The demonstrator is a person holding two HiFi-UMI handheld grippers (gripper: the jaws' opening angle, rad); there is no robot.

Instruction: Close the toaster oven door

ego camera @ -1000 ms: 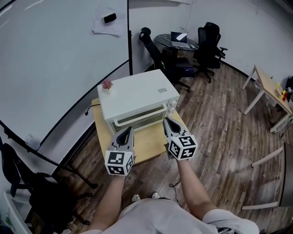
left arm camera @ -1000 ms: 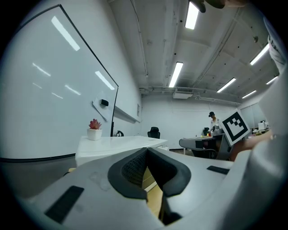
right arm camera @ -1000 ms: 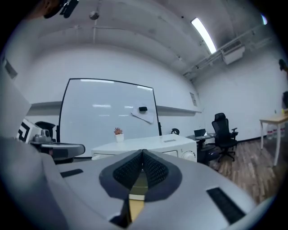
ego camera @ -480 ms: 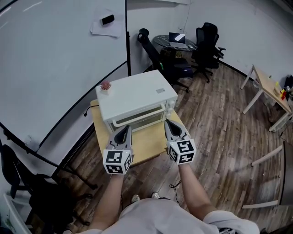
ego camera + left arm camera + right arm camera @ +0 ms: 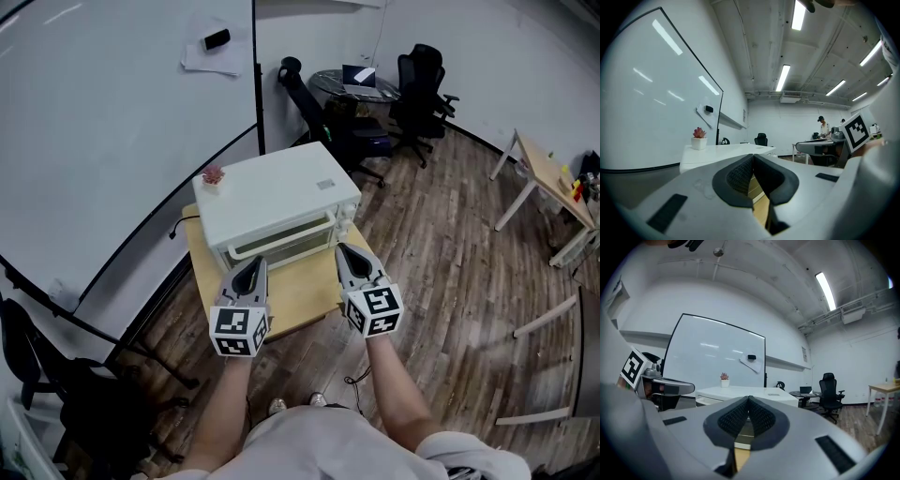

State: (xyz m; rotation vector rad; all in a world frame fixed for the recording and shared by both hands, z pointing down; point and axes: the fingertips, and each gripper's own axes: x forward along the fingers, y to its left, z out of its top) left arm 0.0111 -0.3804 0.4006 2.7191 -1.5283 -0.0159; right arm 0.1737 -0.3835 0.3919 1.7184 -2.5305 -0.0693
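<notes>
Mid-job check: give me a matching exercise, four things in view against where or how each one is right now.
1 toaster oven
2 potted plant
3 left gripper
4 black office chair

A on the floor, far side of the room
B on the wooden table
C jaws together, nothing between them
D on the oven's top, at a back corner

Pairs: 1-B, 2-D, 3-C, 4-A

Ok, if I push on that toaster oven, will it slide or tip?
Probably slides rather than tips: the toaster oven is low and wide. The small table leaves little room behind it. The potted plant on top may topple.
</notes>
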